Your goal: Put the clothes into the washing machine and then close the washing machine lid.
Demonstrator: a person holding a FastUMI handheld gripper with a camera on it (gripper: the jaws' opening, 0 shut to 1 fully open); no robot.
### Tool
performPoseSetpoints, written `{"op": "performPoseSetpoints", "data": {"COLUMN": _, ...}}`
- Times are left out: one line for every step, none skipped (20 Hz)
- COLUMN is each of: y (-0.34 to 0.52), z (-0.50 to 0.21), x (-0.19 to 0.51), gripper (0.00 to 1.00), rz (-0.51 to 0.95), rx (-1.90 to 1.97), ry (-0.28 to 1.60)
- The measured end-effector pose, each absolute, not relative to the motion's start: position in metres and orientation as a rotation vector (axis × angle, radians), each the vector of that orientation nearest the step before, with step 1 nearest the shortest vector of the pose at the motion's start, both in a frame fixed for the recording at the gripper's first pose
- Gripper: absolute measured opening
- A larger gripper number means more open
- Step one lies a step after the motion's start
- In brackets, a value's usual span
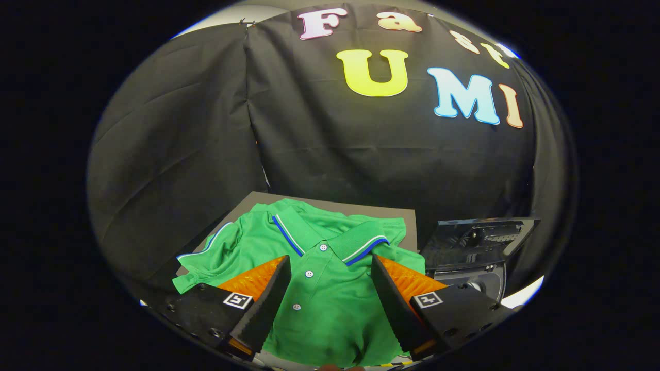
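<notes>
Green polo shirt (330, 288) between spread gripper (330, 268) jaws, no readable label

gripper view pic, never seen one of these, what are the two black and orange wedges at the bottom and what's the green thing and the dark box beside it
The camera rides on a hand-held claw and looks forward along it. The two wedges are its fingers, spread open and holding nothing. Between and beyond them a green polo shirt with a blue-and-white trimmed collar lies flat on a dark table. The dark box beside the shirt, past one finger, is the washing machine, its lid raised. The shirt is not yet inside.
</notes>
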State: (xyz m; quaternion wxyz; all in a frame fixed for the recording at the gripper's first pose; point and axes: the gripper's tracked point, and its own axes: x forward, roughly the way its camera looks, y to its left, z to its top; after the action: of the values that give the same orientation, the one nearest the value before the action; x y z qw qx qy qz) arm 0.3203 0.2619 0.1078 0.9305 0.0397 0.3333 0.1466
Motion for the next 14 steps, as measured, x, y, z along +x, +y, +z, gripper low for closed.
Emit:
{"op": "performPoseSetpoints", "data": {"y": 0.266, "z": 0.104, "x": 0.322, "gripper": 0.97, "rz": 0.307, "rx": 0.080, "ry": 0.699}}
{"op": "performPoseSetpoints", "data": {"y": 0.271, "z": 0.098, "x": 0.324, "gripper": 0.97, "rz": 0.309, "rx": 0.075, "ry": 0.716}}
{"op": "performPoseSetpoints", "data": {"y": 0.274, "z": 0.095, "x": 0.326, "gripper": 0.97, "rz": 0.312, "rx": 0.072, "ry": 0.730}}
{"op": "performPoseSetpoints", "data": {"y": 0.278, "z": 0.091, "x": 0.325, "gripper": 0.97, "rz": 0.314, "rx": 0.067, "ry": 0.745}}
{"op": "performPoseSetpoints", "data": {"y": 0.281, "z": 0.087, "x": 0.325, "gripper": 0.97, "rz": 0.315, "rx": 0.063, "ry": 0.759}}
{"op": "performPoseSetpoints", "data": {"y": 0.284, "z": 0.082, "x": 0.325, "gripper": 0.97, "rz": 0.317, "rx": 0.059, "ry": 0.774}}
{"op": "performPoseSetpoints", "data": {"y": 0.286, "z": 0.078, "x": 0.326, "gripper": 0.97, "rz": 0.316, "rx": 0.052, "ry": 0.786}}
{"op": "performPoseSetpoints", "data": {"y": 0.288, "z": 0.073, "x": 0.324, "gripper": 0.97, "rz": 0.315, "rx": 0.043, "ry": 0.799}}
{"op": "performPoseSetpoints", "data": {"y": 0.290, "z": 0.070, "x": 0.324, "gripper": 0.97, "rz": 0.316, "rx": 0.037, "ry": 0.815}}
{"op": "performPoseSetpoints", "data": {"y": 0.293, "z": 0.066, "x": 0.323, "gripper": 0.97, "rz": 0.319, "rx": 0.033, "ry": 0.827}}
{"op": "performPoseSetpoints", "data": {"y": 0.294, "z": 0.064, "x": 0.323, "gripper": 0.97, "rz": 0.319, "rx": 0.029, "ry": 0.835}}
{"op": "performPoseSetpoints", "data": {"y": 0.296, "z": 0.062, "x": 0.323, "gripper": 0.98, "rz": 0.317, "rx": 0.024, "ry": 0.838}}
{"op": "performPoseSetpoints", "data": {"y": 0.296, "z": 0.062, "x": 0.324, "gripper": 0.98, "rz": 0.311, "rx": 0.016, "ry": 0.832}}
{"op": "performPoseSetpoints", "data": {"y": 0.297, "z": 0.063, "x": 0.325, "gripper": 0.98, "rz": 0.308, "rx": 0.008, "ry": 0.825}}
